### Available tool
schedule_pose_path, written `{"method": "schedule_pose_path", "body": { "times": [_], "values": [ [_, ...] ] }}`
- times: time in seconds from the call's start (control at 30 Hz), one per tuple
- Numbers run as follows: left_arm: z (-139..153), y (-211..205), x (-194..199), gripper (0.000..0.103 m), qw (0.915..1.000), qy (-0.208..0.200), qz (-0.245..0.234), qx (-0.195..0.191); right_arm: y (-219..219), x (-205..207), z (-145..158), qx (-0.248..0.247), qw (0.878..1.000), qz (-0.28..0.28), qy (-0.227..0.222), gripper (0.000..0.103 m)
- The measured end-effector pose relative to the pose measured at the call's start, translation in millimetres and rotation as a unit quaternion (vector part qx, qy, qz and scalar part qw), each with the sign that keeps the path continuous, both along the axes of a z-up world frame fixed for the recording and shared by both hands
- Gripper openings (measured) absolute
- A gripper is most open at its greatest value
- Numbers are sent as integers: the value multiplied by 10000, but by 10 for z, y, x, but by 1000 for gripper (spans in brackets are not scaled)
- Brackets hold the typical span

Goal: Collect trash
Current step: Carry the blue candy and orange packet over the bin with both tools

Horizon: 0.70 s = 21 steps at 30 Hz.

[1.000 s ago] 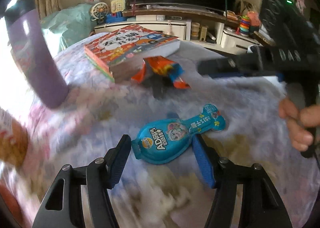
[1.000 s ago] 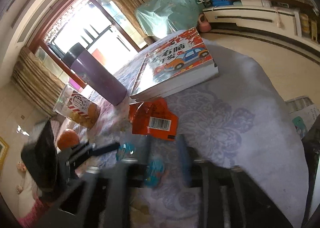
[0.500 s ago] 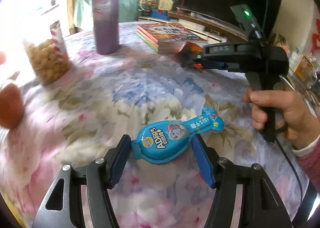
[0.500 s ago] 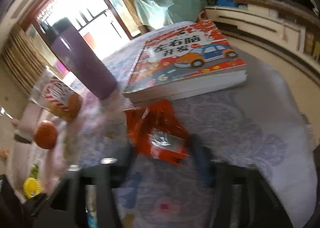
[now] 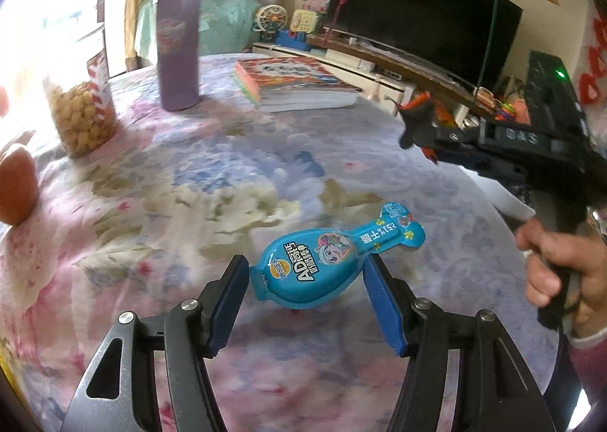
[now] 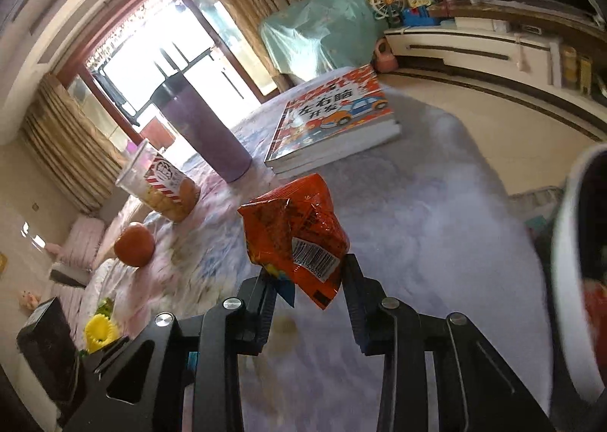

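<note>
My left gripper (image 5: 305,280) is shut on a blue spoon-shaped snack packet (image 5: 322,261) and holds it a little above the flowered tablecloth (image 5: 227,181). My right gripper (image 6: 307,276) is shut on a crumpled orange snack wrapper (image 6: 292,231) with a barcode and holds it lifted above the table. In the left wrist view the right gripper (image 5: 413,124) shows at the right, held by a hand, with a bit of orange wrapper at its tips. A white bin rim (image 6: 569,280) shows at the right edge of the right wrist view.
On the table stand a purple flask (image 5: 178,41), a cup of puffed snacks (image 5: 81,117), an orange (image 5: 15,189) and a stack of books (image 5: 296,83). A yellow toy (image 6: 98,331) lies at the left. A TV stand (image 5: 398,64) is beyond the table.
My right gripper closed on the orange wrapper beside the books and lifted it off the table, moving right. My left gripper kept the blue packet and turned toward the room.
</note>
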<state>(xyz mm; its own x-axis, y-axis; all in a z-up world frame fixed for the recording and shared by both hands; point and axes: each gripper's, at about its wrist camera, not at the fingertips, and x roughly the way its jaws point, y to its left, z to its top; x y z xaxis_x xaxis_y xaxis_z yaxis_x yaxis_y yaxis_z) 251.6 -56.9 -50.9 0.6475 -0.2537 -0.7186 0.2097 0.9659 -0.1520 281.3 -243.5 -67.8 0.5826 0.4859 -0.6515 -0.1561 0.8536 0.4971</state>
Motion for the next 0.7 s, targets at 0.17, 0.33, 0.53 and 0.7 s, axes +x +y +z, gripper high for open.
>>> {"method": "schedule_pose_path", "body": {
  "times": [0.17, 0.33, 0.53, 0.7],
  "values": [
    [28, -213, -72, 61, 9999, -20, -143, -42, -282, -351, 52, 51, 9997, -229, -26, 34],
    [75, -412, -114, 61, 9996, -55, -275, -59, -547, -602, 70, 92, 9988, -474, 2, 34],
    [146, -716, -150, 61, 9987, -81, -495, -25, -805, -868, 87, 132, 9975, -696, 6, 34],
    [187, -958, -179, 61, 9977, -109, -673, -3, -1028, -1046, 89, 169, 9957, -910, -9, 34]
  ]
}}
